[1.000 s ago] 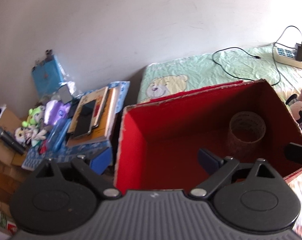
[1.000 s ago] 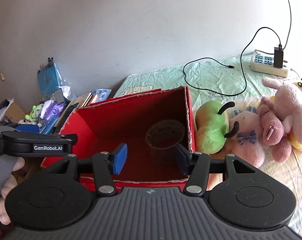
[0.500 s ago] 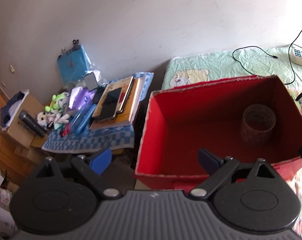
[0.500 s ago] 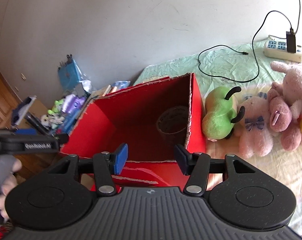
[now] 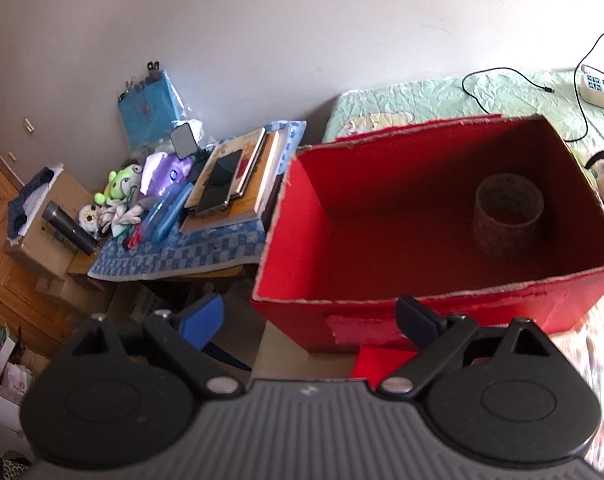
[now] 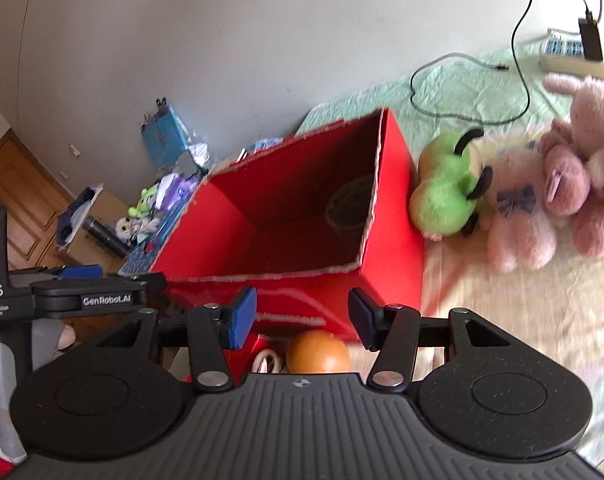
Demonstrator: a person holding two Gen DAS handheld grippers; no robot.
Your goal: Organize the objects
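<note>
Red cardboard box (image 6: 302, 216) sits just ahead of both empty, spread tongs, left gripper (image 5: 310, 316) and right gripper (image 6: 302, 318), so the orange ball (image 6: 317, 352) tucked beneath the right one may roll off the bed if nudged instead of pinched.

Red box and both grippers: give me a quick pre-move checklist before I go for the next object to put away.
1. Right gripper open, nothing between its fingers: ok.
2. Left gripper open and empty: ok.
3. Red box upright, top open, room inside beside the tape roll: ok.
4. Nearest candidate, the orange ball, in view just below the right gripper in front of the box: ok, though partly hidden by the gripper body.
5. Plush toys on the bed beside the box, reachable without crossing the cable: cannot tell.
</note>
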